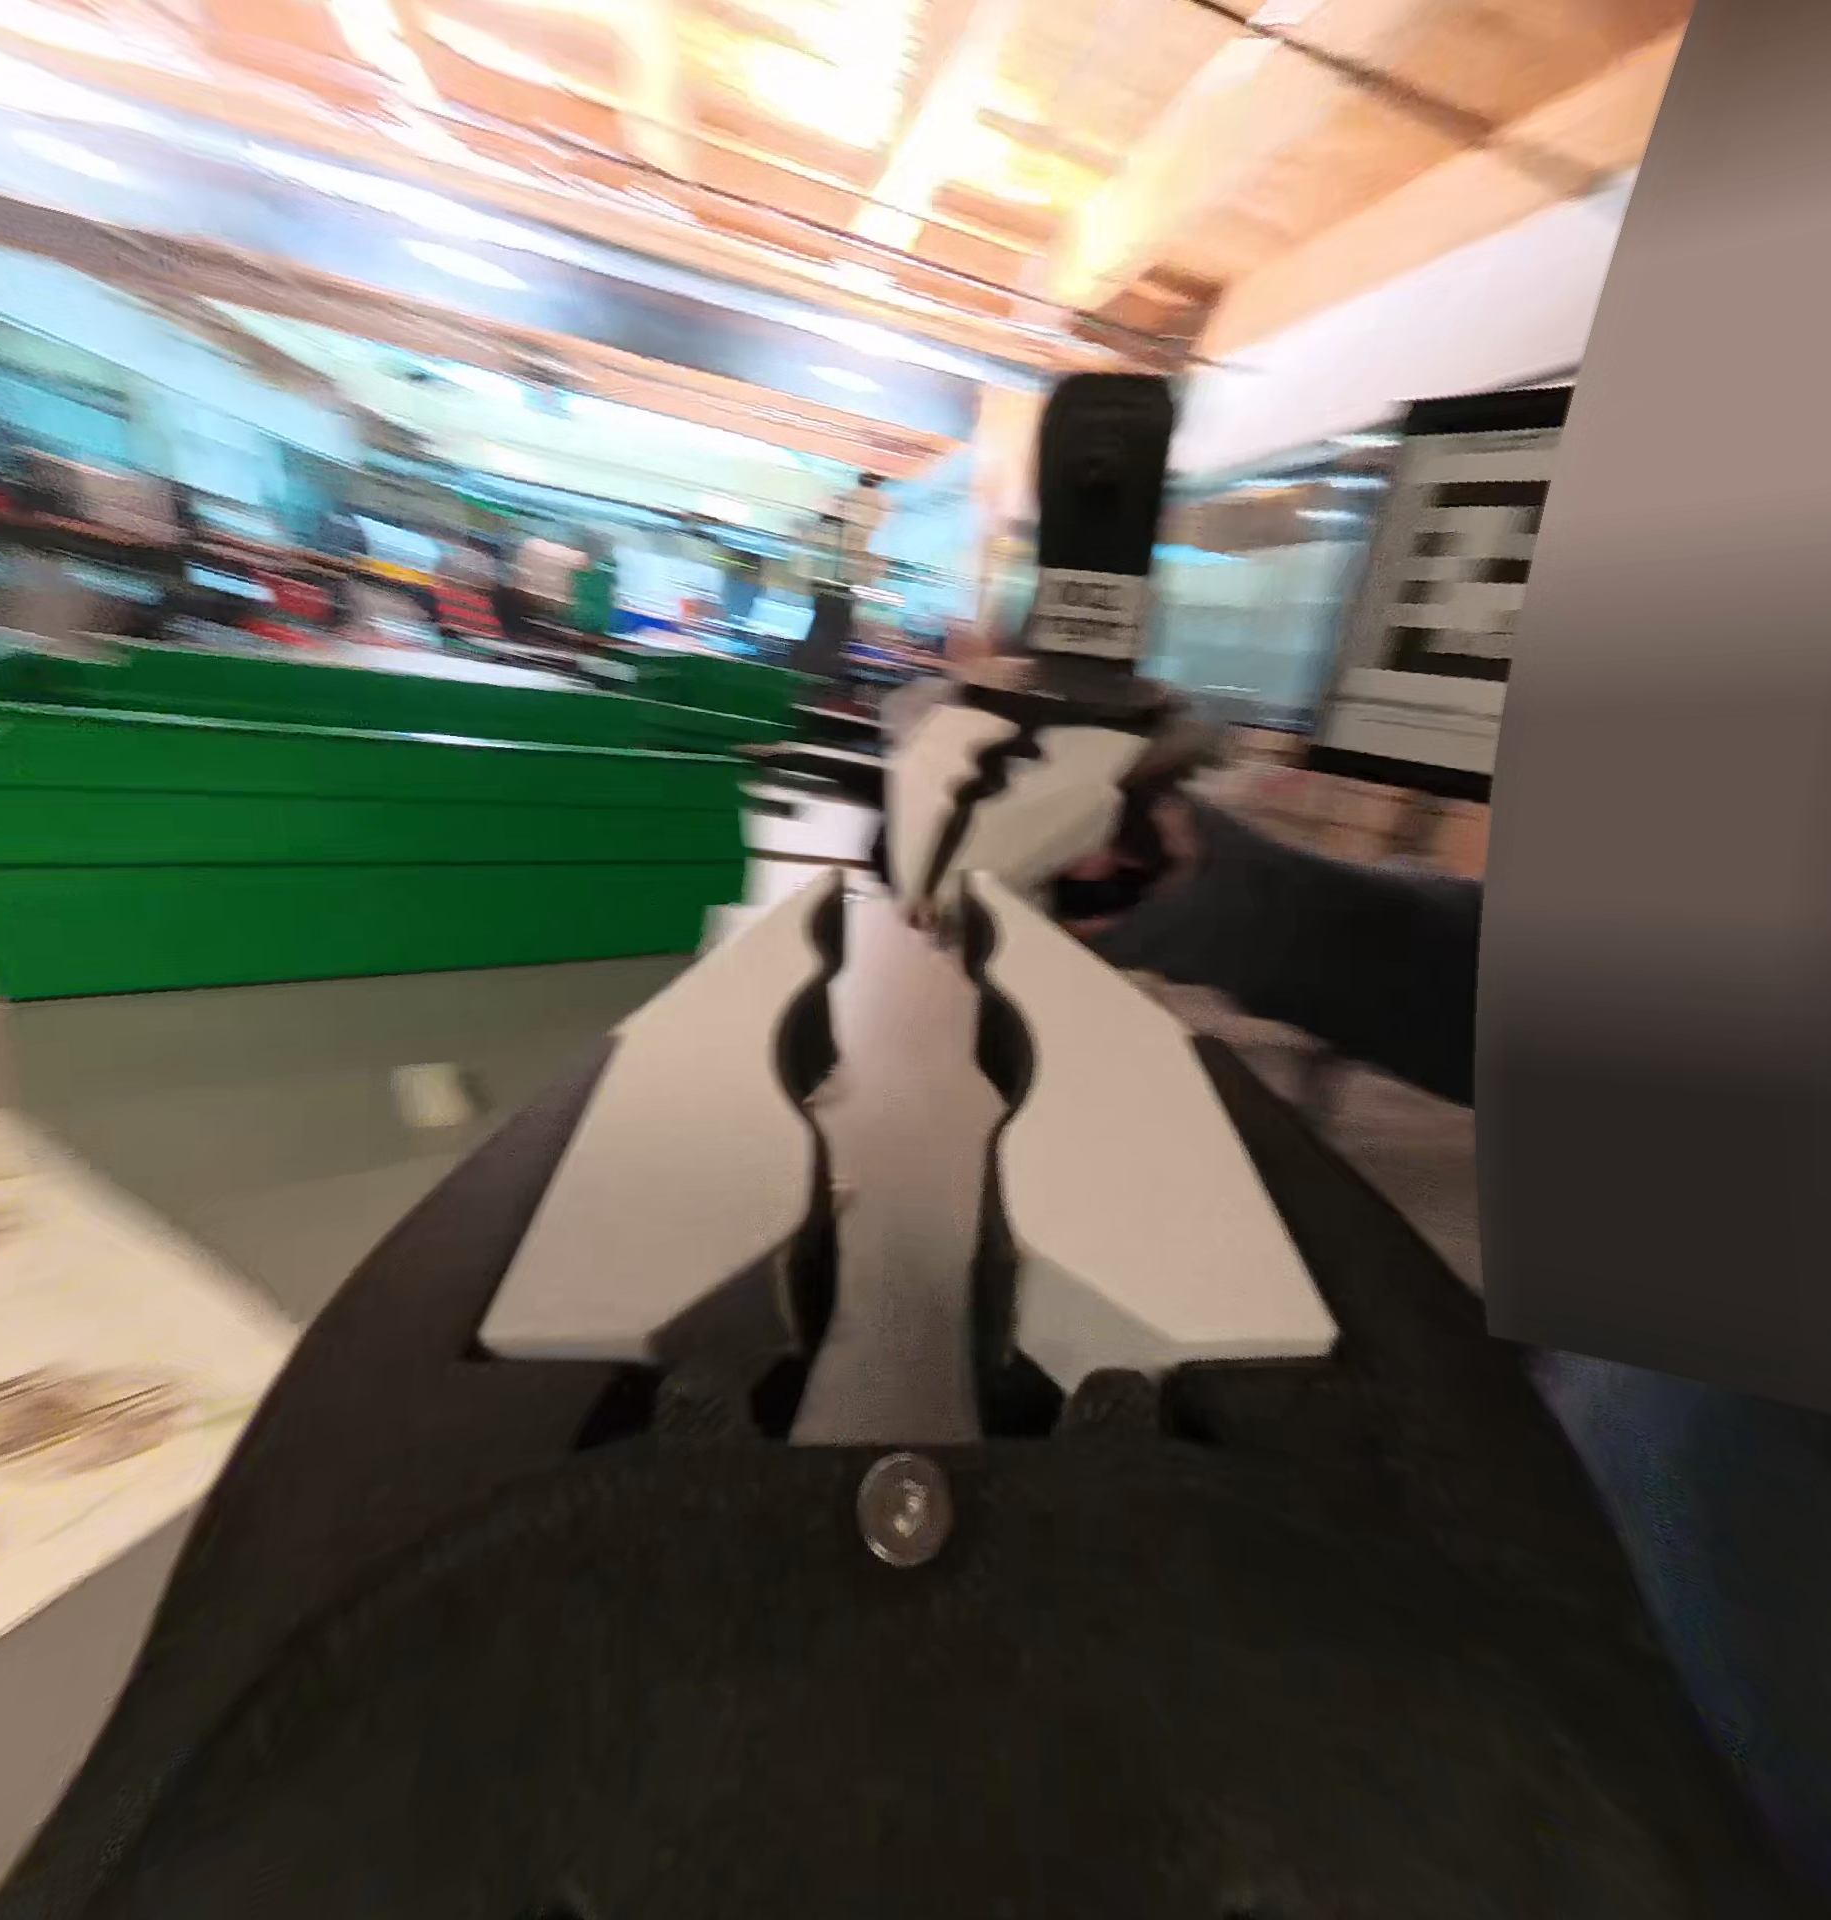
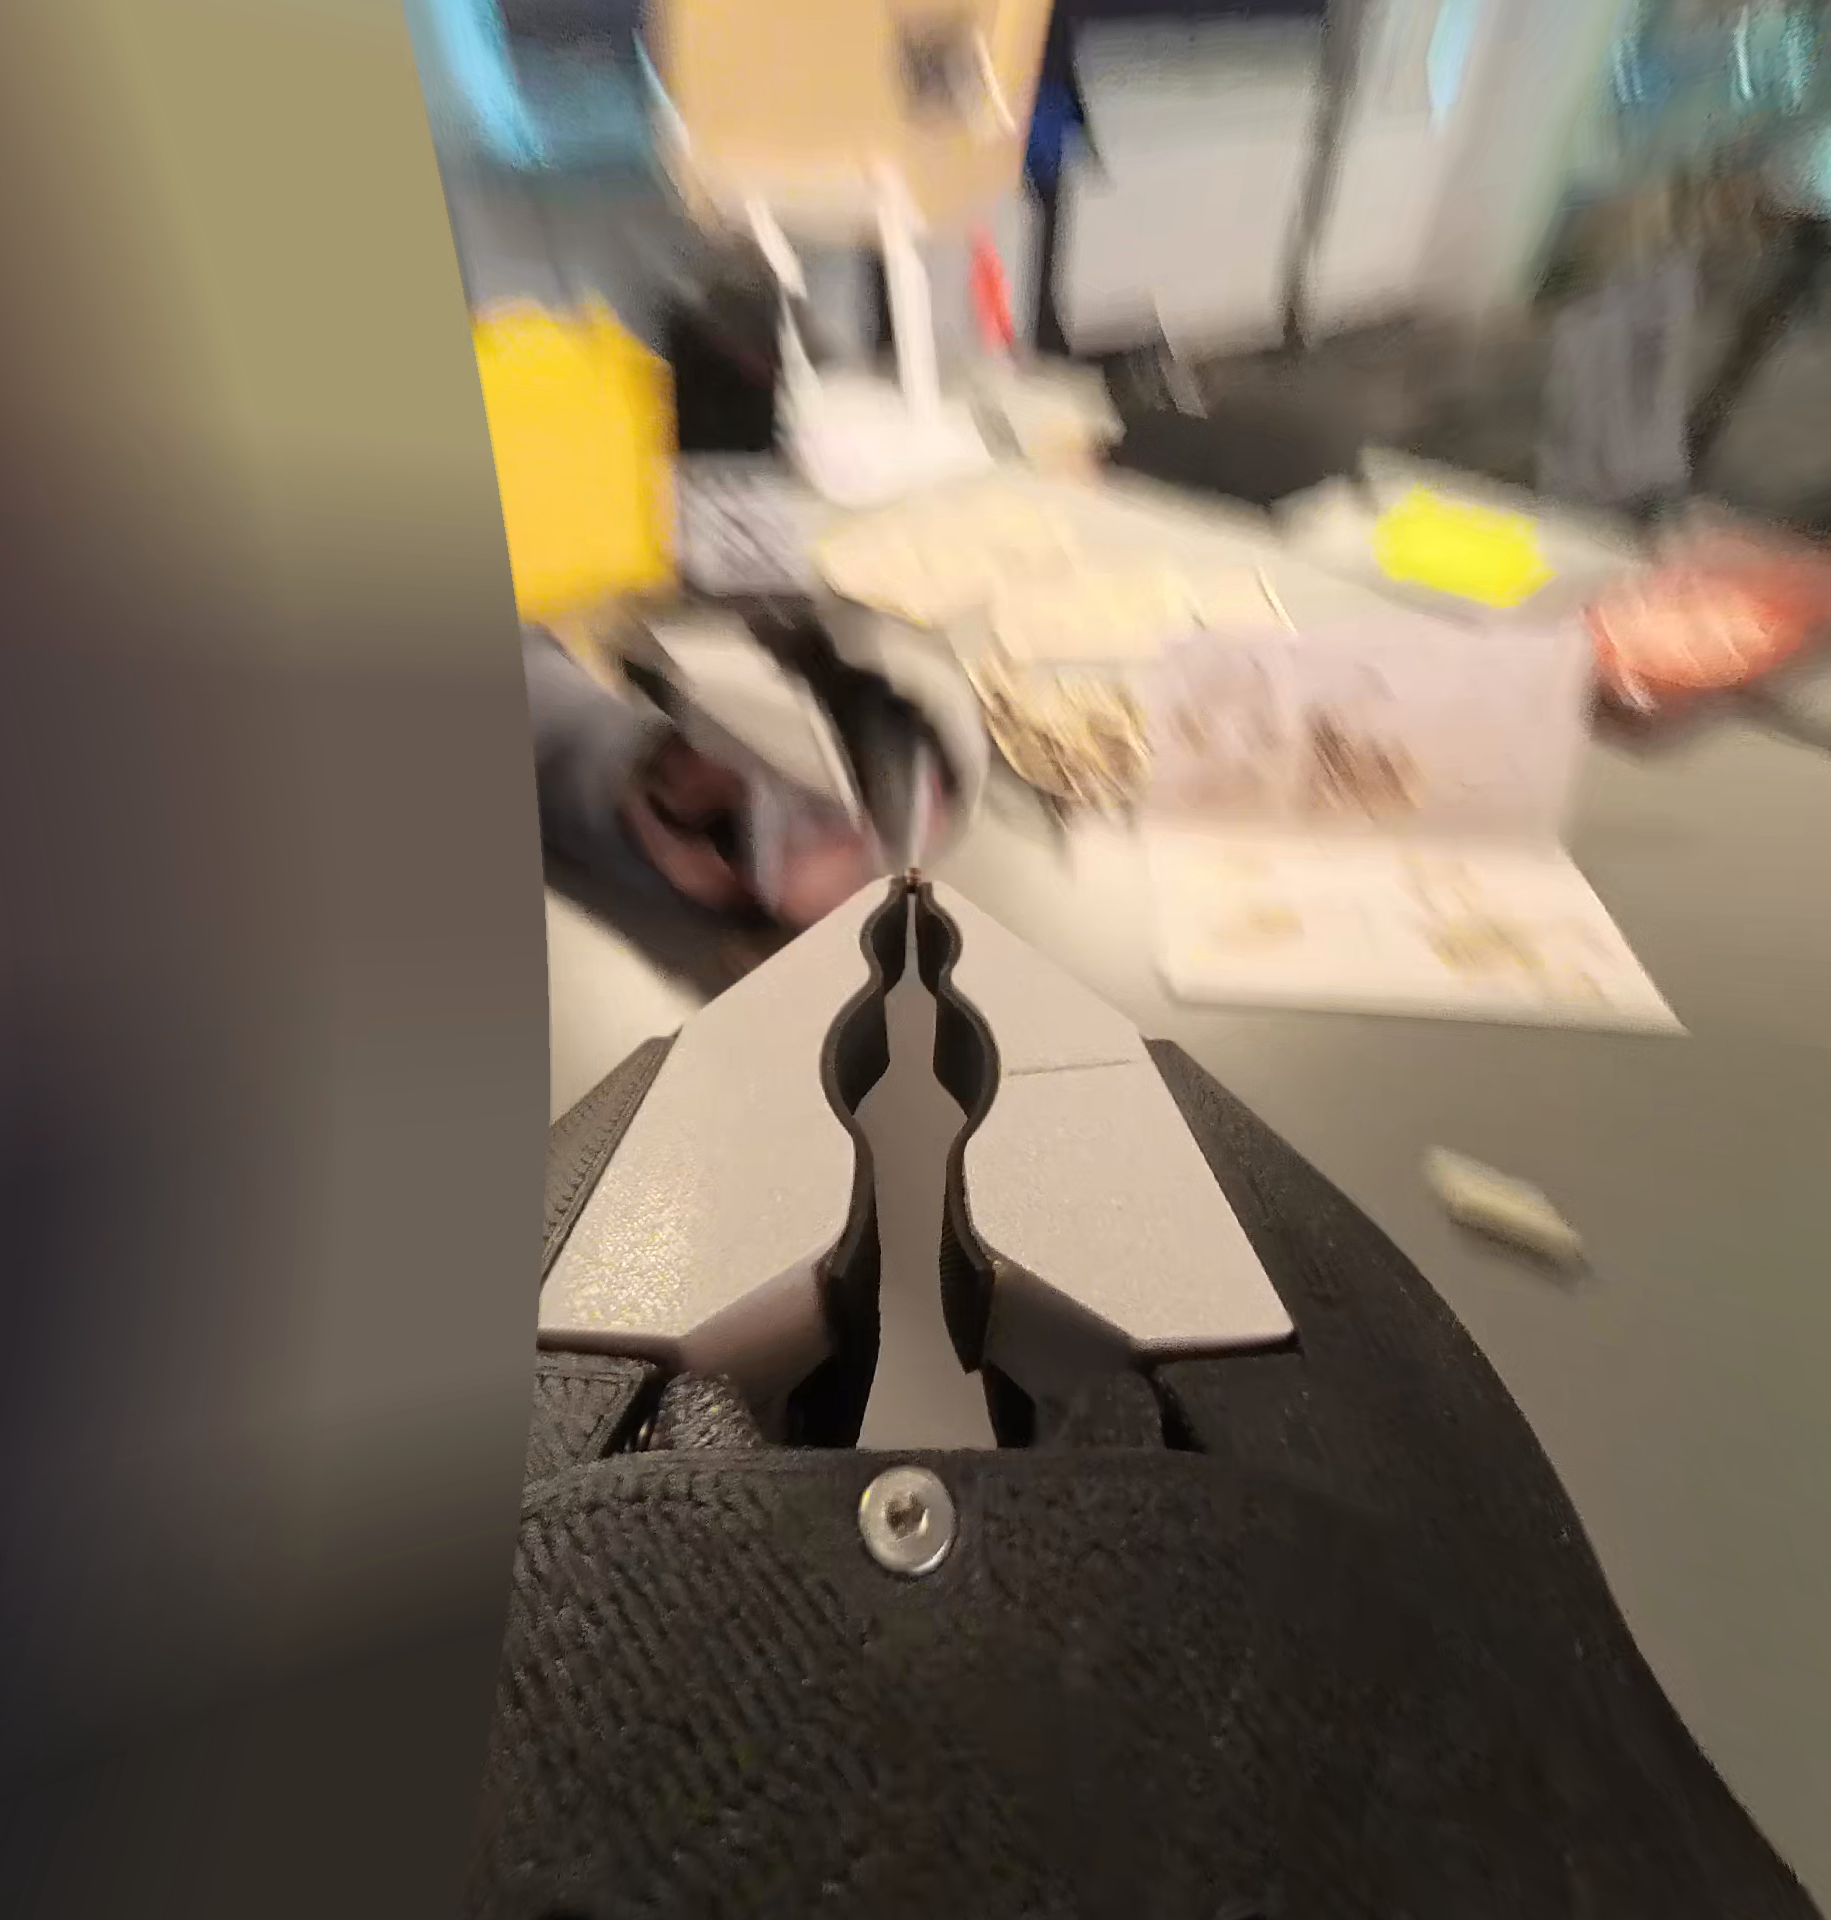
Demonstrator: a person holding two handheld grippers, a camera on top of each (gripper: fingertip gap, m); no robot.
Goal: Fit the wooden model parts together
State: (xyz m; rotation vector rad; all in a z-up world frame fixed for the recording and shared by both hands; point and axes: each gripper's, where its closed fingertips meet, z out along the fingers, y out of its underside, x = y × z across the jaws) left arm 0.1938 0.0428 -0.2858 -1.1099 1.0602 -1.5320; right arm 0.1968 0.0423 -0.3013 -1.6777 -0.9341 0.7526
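Note:
Both views are motion-blurred. My left gripper [image 1: 908, 896] is open with a narrow gap and nothing between its fingers. My right gripper [image 2: 912, 883] is shut, tips touching; a tiny dark speck sits at the tips and I cannot tell what it is. The two grippers point at each other, tips almost meeting above the grey table [image 2: 1721, 1039]. The right gripper shows ahead in the left wrist view [image 1: 999, 800], the left one in the right wrist view [image 2: 880, 727]. Pale wooden part sheets [image 2: 1046, 613] lie behind. A small loose wooden piece [image 2: 1503, 1210] lies on the table, also visible in the left wrist view [image 1: 428, 1096].
An open printed paper sheet [image 2: 1358, 914] lies on the table, also visible in the left wrist view [image 1: 69, 1351]. A green bin [image 1: 350, 821] stands at the left. A yellow box [image 2: 573, 457], a small yellow item [image 2: 1451, 545] and a reddish item [image 2: 1711, 623] sit farther back.

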